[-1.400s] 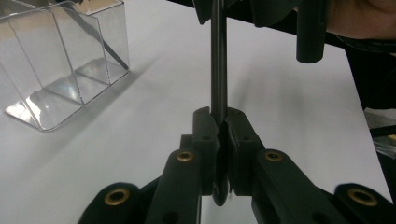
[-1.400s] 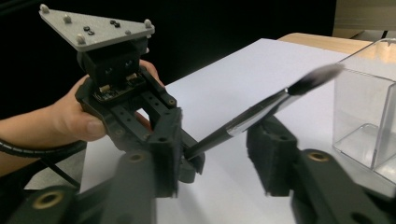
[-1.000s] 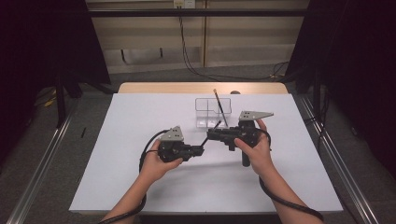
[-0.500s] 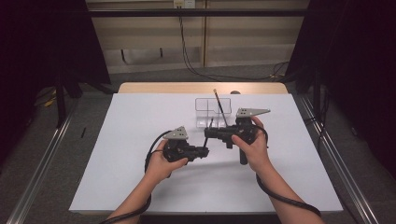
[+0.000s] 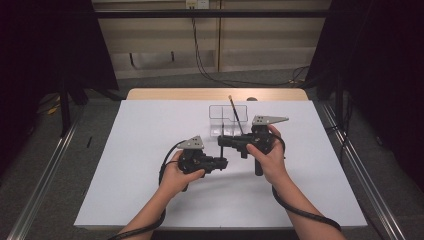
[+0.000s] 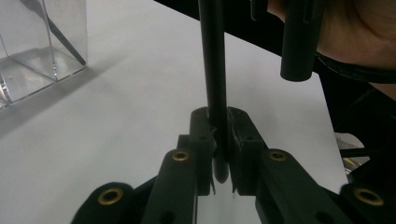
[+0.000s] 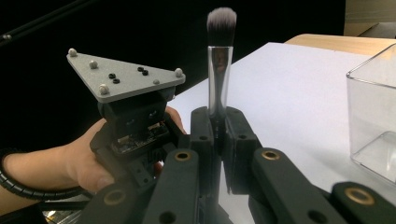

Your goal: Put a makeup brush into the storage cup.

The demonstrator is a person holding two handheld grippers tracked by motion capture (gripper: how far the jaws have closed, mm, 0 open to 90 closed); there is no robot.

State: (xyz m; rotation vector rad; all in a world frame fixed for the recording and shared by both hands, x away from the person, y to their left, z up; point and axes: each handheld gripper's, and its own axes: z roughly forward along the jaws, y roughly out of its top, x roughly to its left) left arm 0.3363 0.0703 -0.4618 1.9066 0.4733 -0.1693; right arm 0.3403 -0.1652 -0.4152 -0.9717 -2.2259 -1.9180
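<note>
Makeup brush (image 7: 219, 60) stands upright between the two grippers, above the white table (image 5: 140, 150) and just in front of the clear plastic organizer (image 5: 222, 117). The right gripper view shows its grey bristle tip and shiny ferrule, with the right gripper (image 7: 218, 126) clamped on it; the left gripper view shows the black handle's rounded end pinched in the left gripper (image 6: 220, 140). From above, the brush is a thin dark line. Since a second ago both hands have drifted slightly toward the person, the left gripper closing in under the right. A second brush (image 5: 235, 112) leans inside the organizer.
</note>
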